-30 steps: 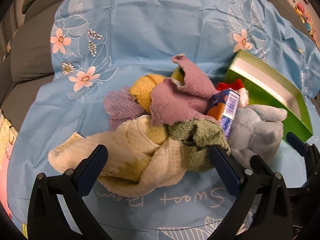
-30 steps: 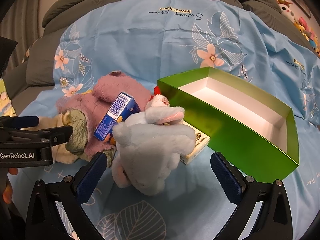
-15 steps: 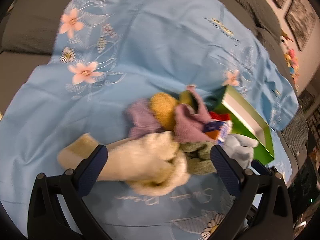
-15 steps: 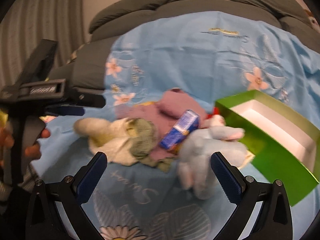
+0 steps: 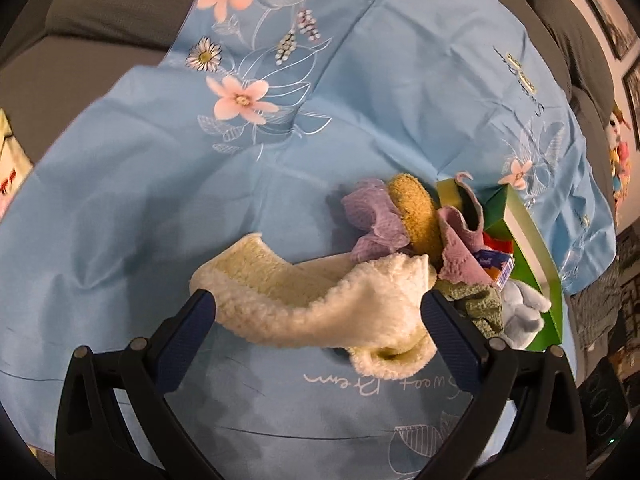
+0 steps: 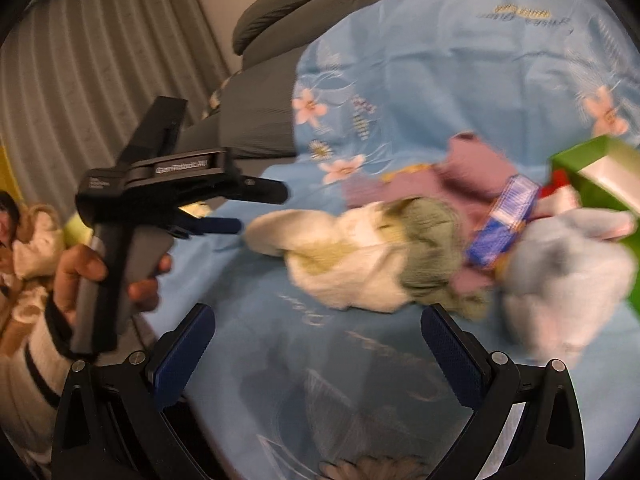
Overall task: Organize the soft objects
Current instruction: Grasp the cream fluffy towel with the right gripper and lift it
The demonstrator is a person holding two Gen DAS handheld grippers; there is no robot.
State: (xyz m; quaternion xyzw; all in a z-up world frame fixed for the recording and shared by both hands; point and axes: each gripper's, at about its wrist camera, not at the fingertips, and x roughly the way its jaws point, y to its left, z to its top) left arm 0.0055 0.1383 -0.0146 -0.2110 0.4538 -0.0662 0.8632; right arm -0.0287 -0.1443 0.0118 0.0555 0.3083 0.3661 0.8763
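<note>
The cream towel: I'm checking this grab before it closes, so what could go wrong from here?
The cream towel overlaps the green cloth, so the open left gripper may drag that along. The blue carton resting on the pile could tumble off. The right wrist view is blurred, so the right gripper gives little guidance.

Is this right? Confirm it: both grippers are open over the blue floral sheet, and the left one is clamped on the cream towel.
Not quite. The left gripper is open, not clamped: in the left wrist view its jaws stand apart, with the cream towel lying on the blue floral sheet between and beyond them. The right gripper is open too.
</note>
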